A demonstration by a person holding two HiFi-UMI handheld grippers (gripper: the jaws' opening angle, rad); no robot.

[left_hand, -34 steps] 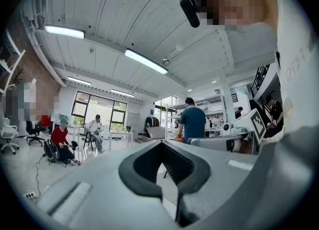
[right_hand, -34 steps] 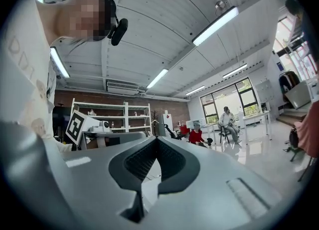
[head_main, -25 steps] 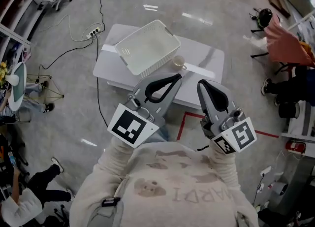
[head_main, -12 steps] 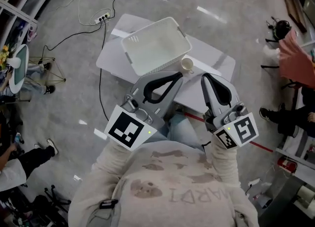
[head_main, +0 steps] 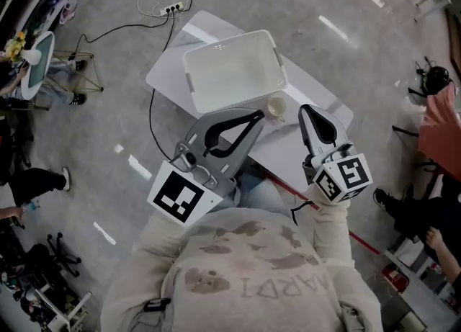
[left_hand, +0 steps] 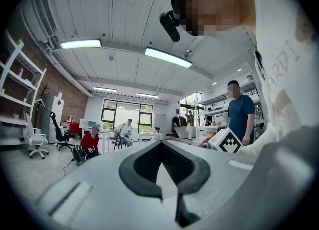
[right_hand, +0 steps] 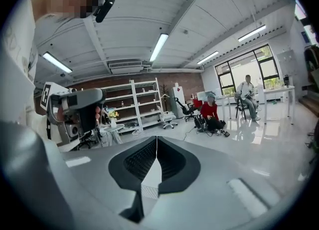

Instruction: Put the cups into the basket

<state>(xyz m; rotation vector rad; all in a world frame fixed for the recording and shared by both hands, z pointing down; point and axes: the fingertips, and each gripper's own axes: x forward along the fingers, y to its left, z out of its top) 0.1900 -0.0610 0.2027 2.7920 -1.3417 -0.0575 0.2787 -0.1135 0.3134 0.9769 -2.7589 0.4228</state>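
Looking steeply down, the head view takes in a white desk [head_main: 169,75] on a grey floor.

- 1 white basket [head_main: 234,71] sits on the desk, rectangular, its long side skewed to the desk edge. Only its plain white bottom shows inside.
- 1 pale cup [head_main: 276,107] stands upright on the desk, outside the basket and just beside its near right corner. Too small to tell what it holds.
- Left hand-held gripper [head_main: 258,116] is held up in front of the person's chest, with its tip over the near edge of the desk, close to the cup and apart from it. In its own view the 2 jaws are pressed together at the tip, with nothing between the pads [left_hand: 142,166].
- Right hand-held gripper [head_main: 303,111] is level with the left and just right of the cup, without touching it. Its view shows the 2 jaws closed tip to tip, with nothing between them.
- Each carries 1 marker cube at the wrist end, left [head_main: 178,197] and right [head_main: 344,177].

Both gripper views aim out across the room and up at ceiling strip lights, not at the desk. A person in red [left_hand: 91,141] sits low on the floor in the distance. Open shelves [right_hand: 134,99] line a brick wall. On the floor beyond the desk lies a power strip [head_main: 171,9] with a dark cable running toward the desk.
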